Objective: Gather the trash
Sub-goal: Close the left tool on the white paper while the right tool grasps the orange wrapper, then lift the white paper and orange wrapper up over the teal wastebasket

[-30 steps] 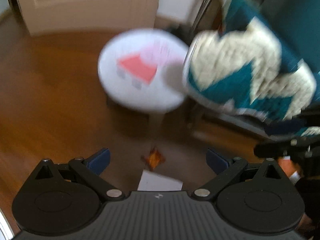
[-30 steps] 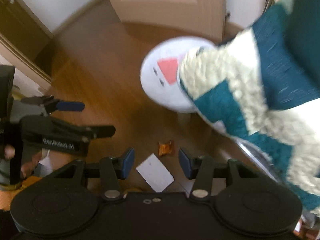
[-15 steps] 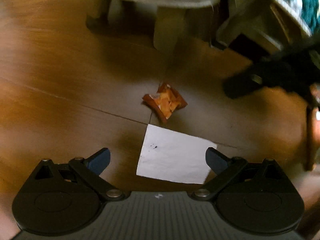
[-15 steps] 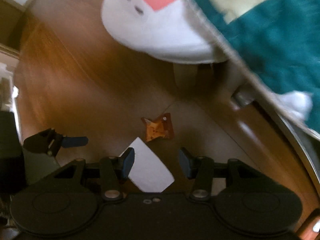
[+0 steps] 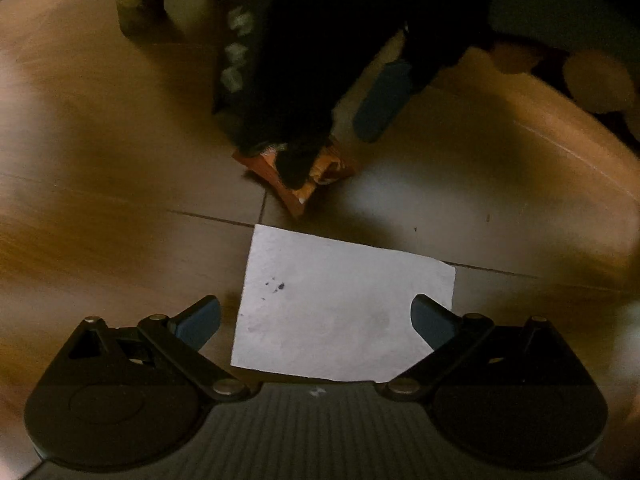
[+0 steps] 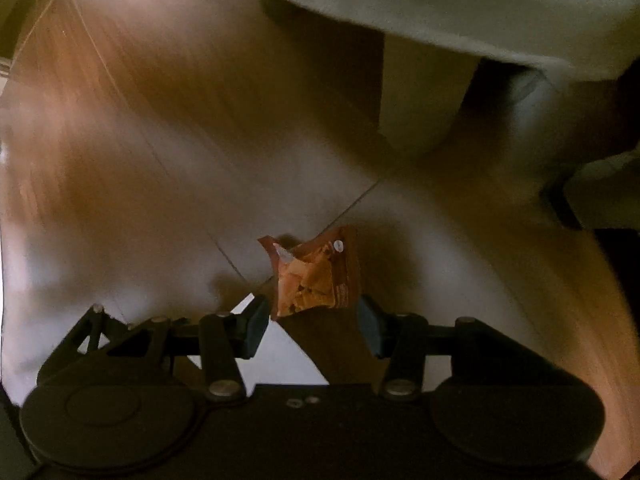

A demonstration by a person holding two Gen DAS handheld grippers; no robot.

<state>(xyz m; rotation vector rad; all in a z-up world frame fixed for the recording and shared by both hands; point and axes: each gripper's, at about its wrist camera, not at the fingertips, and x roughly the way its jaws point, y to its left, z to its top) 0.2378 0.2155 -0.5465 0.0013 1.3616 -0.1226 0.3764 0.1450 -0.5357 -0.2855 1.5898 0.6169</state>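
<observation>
A person crouched over a wooden floor (image 5: 100, 184) brings two hand-held tools down on scattered trash. The right tool (image 6: 312, 322) is lowered over an orange snack wrapper (image 6: 312, 276), its blue-padded fingers spread apart and not yet gripping; in its own view the crumpled wrapper sits just ahead of and between the fingertips, and from the left camera one finger (image 5: 382, 98) stands beside the wrapper while the dark body of the tool covers part of it. The left tool (image 5: 316, 318) hovers with its fingers also wide apart over a white sheet of paper (image 5: 340, 308), which lies flat on the floor directly between and in front of its tips, just short of the wrapper. A pale furniture leg (image 6: 420, 92) stands further ahead of the right tool.

The step in hand appears to be the pinch on the wrapper. To do it well, the right tool should probably settle so one finger lands on each side of the wrapper's raised, crinkled folds, then close across that ridge instead of pressing flat foil against the boards, where it could skid away. The paper looks the harder pickup: it lies flush with the floor, so the left tool may need to catch an edge or a corner, or buckle the sheet as the fingers close.
</observation>
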